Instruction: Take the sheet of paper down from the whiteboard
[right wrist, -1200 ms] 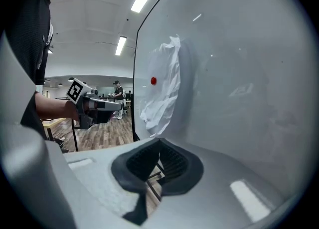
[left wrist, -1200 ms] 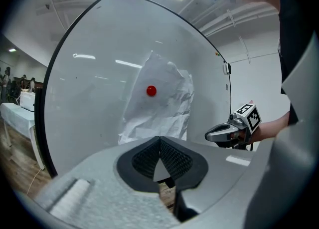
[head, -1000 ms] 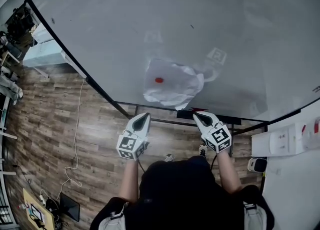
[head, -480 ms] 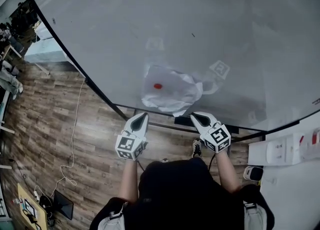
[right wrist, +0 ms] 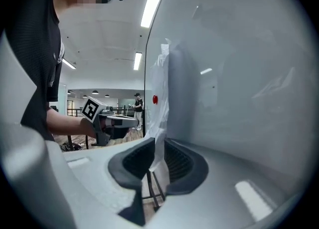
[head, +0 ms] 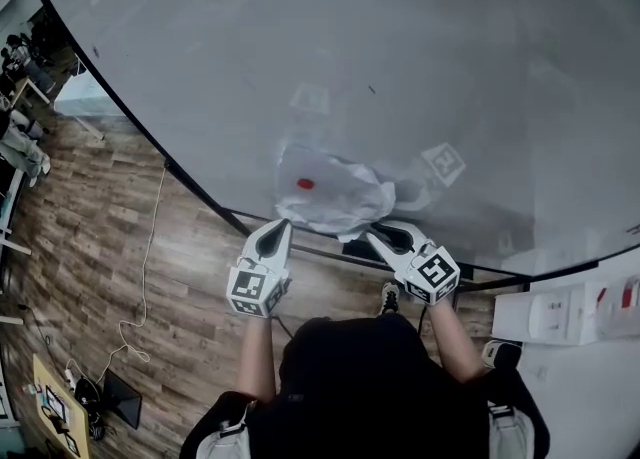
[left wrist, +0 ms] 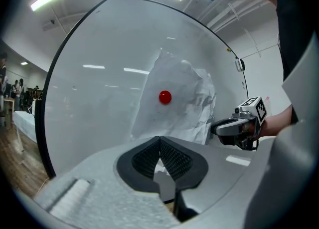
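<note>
A crumpled white sheet of paper hangs on the whiteboard, pinned by a red round magnet. My left gripper is shut and empty, its tip just under the sheet's lower left edge. In the left gripper view the paper and magnet stand ahead of the closed pads. My right gripper sits at the sheet's lower right corner. In the right gripper view the paper hangs down into the narrow gap between the pads, which stand slightly apart.
The whiteboard has a black frame and stands on a metal stand over a wooden floor. A cable trails on the floor at left. A white cabinet stands at right. People are in the far background.
Both grippers have risen toward the board. The right gripper's tip has come up to the paper's lower right corner, and the left tip is now just below the sheet.
</note>
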`<state>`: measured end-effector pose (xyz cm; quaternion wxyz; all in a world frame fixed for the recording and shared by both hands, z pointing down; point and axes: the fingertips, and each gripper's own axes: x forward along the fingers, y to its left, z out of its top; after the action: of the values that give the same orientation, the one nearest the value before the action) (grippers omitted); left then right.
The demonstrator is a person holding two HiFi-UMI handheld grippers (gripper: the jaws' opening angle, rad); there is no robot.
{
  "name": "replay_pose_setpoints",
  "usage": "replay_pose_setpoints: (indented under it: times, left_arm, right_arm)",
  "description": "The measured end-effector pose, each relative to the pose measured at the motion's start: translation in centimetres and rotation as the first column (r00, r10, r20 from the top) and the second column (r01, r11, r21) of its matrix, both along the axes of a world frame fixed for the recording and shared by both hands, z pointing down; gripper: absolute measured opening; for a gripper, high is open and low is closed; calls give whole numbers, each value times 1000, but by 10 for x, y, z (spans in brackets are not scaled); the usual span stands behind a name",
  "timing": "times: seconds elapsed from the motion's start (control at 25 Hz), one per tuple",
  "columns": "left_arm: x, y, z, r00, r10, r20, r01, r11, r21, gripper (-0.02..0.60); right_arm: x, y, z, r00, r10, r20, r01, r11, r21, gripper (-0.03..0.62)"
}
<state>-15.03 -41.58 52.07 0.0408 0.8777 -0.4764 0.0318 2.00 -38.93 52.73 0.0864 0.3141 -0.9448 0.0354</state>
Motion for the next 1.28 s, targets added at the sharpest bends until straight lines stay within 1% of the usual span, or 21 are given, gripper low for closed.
replay_pose_setpoints:
  times: [0.16,0.32,0.44,0.56,0.76,0.88,0.92,1.0,1.08,1.12,1.16,1.2,1.24,1.28]
  left_arm:
    - [7,-2,-6,1000,3,5,-3,999,41,11]
    - [9,-6,-11,1000,11,10,-12,999,47,11]
    - [9,-8,-13,1000,19,11,-19,999,50,12]
    - [13,-7,-15,1000,26,15,-27,998,56,12]
    - [19,-9,-23,998,52,32,-54,995,86,12]
    - [18,-8,-36,998,62,6,-62,991,122,14]
    - [17,-10,-40,998,63,0,-62,989,130,14]
    - [19,-12,-47,997,72,-1,-71,987,146,15]
    - [23,-13,-54,997,77,7,-77,983,169,15]
    - [26,-14,-59,997,71,16,-73,980,184,17]
    - [29,-15,-61,998,60,33,-65,978,200,34]
    - [31,-17,-62,997,45,55,-56,975,213,83]
    - [34,-19,-62,996,30,80,-47,974,223,119]
    - [37,-21,-64,995,15,97,-37,973,229,140]
  right_arm:
    - [1,-3,1,999,-7,40,7,1000,-17,69]
    - [4,-2,5,999,6,34,-6,1000,-14,69]
    - [9,0,9,999,16,48,-15,999,-30,69]
    - [11,0,7,996,22,90,-18,999,-41,69]
    - [-1,-6,-5,990,17,142,-14,1000,-21,86]
    - [-3,-6,-11,981,15,195,-11,1000,-21,86]
    - [-3,-6,-13,979,15,203,-11,1000,-22,83]
    - [-2,-5,-16,977,11,213,-6,1000,-24,41]
    - [0,-4,-19,973,1,229,7,999,-33,9]
    - [1,-3,-20,972,-4,237,14,999,-38,5]
    - [1,-3,-21,971,-8,240,18,999,-40,5]
    - [2,-3,-22,971,-10,240,21,999,-41,5]
    - [2,-3,-22,971,-13,238,23,999,-40,5]
    - [2,-3,-22,972,-15,236,25,999,-39,5]
